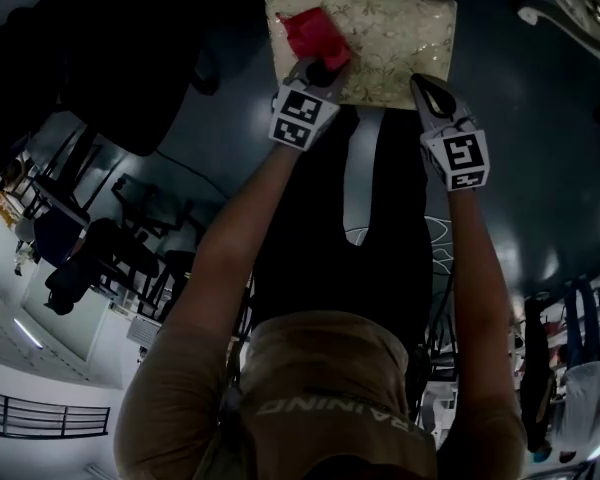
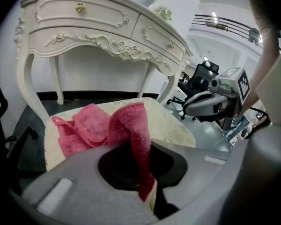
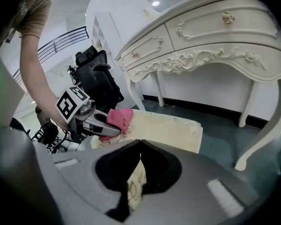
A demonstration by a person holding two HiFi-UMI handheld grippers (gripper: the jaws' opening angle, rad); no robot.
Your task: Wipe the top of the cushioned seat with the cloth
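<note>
The cushioned seat (image 1: 400, 28) is cream with a pale floral print and lies ahead of me on the dark floor. A red cloth (image 1: 315, 36) is bunched on its left part. My left gripper (image 1: 318, 68) is shut on the cloth's near end; in the left gripper view the cloth (image 2: 91, 125) runs from the seat (image 2: 171, 125) down between the jaws. My right gripper (image 1: 420, 86) sits at the seat's near edge on the right. In the right gripper view its tips meet (image 3: 139, 144), with a strip of the seat's fabric (image 3: 168, 128) caught between them.
A white ornate dressing table (image 2: 98, 27) with curved legs stands just behind the seat; one leg (image 3: 264, 135) comes down to the right. A black office chair (image 3: 96, 78) stands off to the side. My own legs fill the floor below the seat in the head view.
</note>
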